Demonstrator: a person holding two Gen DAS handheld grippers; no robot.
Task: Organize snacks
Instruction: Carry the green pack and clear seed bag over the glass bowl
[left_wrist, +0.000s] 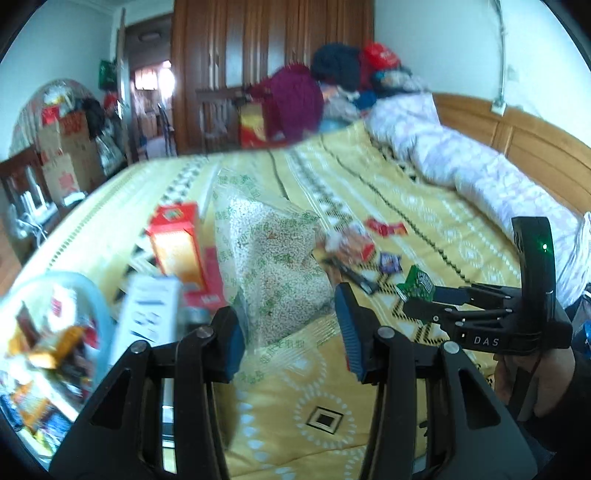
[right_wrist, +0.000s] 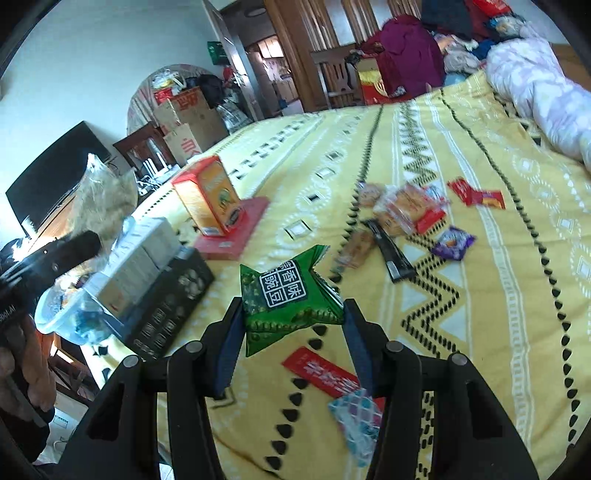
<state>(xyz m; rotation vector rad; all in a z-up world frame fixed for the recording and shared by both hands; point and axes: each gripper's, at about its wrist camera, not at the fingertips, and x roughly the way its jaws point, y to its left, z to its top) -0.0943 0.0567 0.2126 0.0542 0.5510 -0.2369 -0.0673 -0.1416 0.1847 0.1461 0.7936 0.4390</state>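
**Snacks: one green packet lifted, one big bag raised, both due for the basket**

Snacks are being gathered off the bed, and the step in hand looks like the carry. The right tongs (right_wrist: 293, 321) are clenched on a green pea packet (right_wrist: 288, 295), a pad pressed to each side, the packet clear of the yellow bedspread (right_wrist: 480, 295). In the left wrist view the left tongs (left_wrist: 291, 328) stand narrowed around the lower corner of a clear bag of small pale grains (left_wrist: 269, 258); the left pad seems to press the plastic, but whether the right pad touches it I cannot tell, so the grip itself stays uncertain.

Outward from the right tongs: a red flat packet (right_wrist: 321, 373) and a blue-white patterned one (right_wrist: 356, 410) lie at about five o'clock beneath them. At one o'clock lie a black stick pack (right_wrist: 391, 254), a clear-wrapped pastry pack (right_wrist: 406, 210), a purple sachet (right_wrist: 452, 242) and a red wrapper (right_wrist: 476, 195). At eleven o'clock an orange carton (right_wrist: 208, 195) stands on a red flat box (right_wrist: 236, 229); at nine o'clock are a black box (right_wrist: 173, 299) and white cartons (right_wrist: 140, 254).

In the left view, a pale blue basket (left_wrist: 99, 306) holding mixed packets sits at nine o'clock.

The next move, as I judge it, calls for swinging the green packet leftward over the boxes to that basket and releasing it above the rim.
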